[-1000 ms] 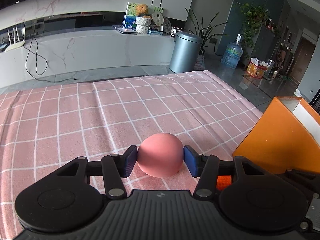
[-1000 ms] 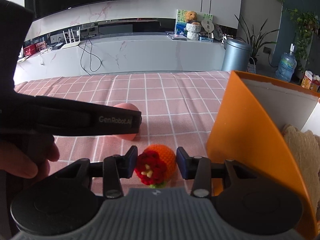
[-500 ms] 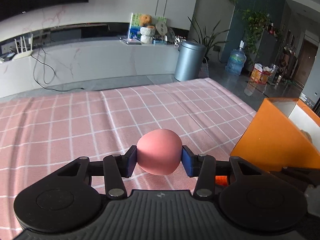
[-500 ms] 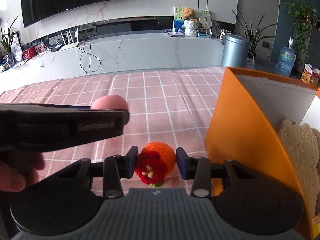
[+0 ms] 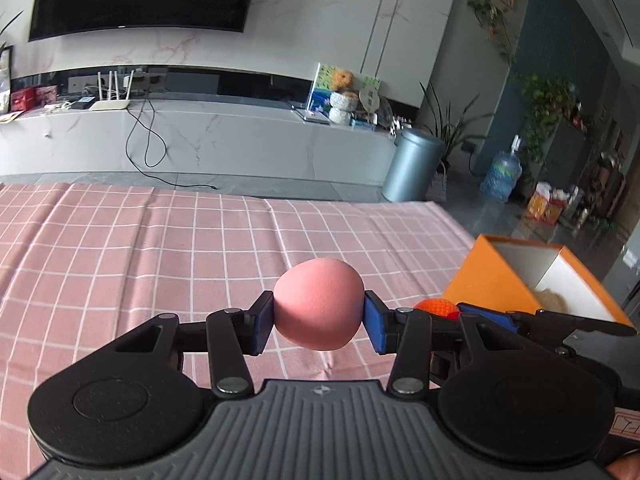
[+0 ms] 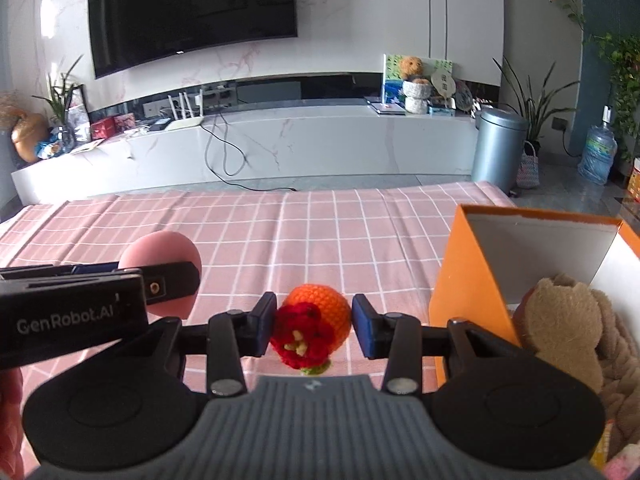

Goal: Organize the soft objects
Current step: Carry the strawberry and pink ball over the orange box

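My left gripper (image 5: pixel 319 322) is shut on a pink foam ball (image 5: pixel 319 302) and holds it above the pink checked tablecloth (image 5: pixel 160 248). My right gripper (image 6: pixel 313 326) is shut on an orange crocheted ball with a red knitted flower (image 6: pixel 314 326), also lifted off the cloth. In the right wrist view the left gripper (image 6: pixel 132 280) with the pink ball (image 6: pixel 160 256) hangs at the left. An open orange box (image 6: pixel 468 280) stands to the right, with a tan plush toy (image 6: pixel 560 320) inside. In the left wrist view the box (image 5: pixel 492 280) sits at the right.
The tablecloth's far edge (image 6: pixel 280 194) drops to a grey floor. Beyond it stand a white marble bench (image 6: pixel 280 140), a grey bin (image 6: pixel 496 148) and a water jug (image 6: pixel 598 156). A hand (image 6: pixel 10 420) shows at the lower left.
Both grippers have risen off the cloth with their objects. The left gripper closed tighter on the pink ball and lifted it. The box now looks lower and farther off.
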A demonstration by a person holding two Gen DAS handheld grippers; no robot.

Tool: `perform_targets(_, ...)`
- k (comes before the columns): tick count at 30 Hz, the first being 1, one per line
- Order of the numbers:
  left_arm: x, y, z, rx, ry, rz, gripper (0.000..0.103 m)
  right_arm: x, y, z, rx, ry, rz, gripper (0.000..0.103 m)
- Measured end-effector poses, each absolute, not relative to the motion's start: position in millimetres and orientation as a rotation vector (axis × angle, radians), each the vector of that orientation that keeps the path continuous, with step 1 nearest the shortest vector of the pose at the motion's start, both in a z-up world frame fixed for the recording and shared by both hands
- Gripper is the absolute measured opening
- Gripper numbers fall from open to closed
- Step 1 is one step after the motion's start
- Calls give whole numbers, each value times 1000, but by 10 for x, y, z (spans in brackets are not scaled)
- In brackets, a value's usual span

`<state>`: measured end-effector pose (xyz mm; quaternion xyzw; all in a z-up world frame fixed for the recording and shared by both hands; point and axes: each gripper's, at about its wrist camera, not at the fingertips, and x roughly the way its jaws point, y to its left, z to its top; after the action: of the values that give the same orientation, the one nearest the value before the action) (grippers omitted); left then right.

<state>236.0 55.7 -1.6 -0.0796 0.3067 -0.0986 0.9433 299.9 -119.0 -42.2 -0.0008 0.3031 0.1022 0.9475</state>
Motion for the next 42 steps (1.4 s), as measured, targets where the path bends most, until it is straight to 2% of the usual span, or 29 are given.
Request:
perform_targets(11, 1959, 322, 308, -222, 564, -232, 53, 2374, -1803, 78, -30, 561, 252, 41)
perform_targets(20, 1875, -451, 341, -83, 550, -448, 53, 2274, -2763, 239, -158, 599, 145, 41)
perform_targets(30, 2085, -1368, 308, 182, 579, -665, 53, 2532, -3238, 94, -277, 652, 98, 41)
perform_targets(42, 2400, -1658, -5, 324, 634, -690, 53, 2957, -3172, -228, -349, 747, 119, 41)
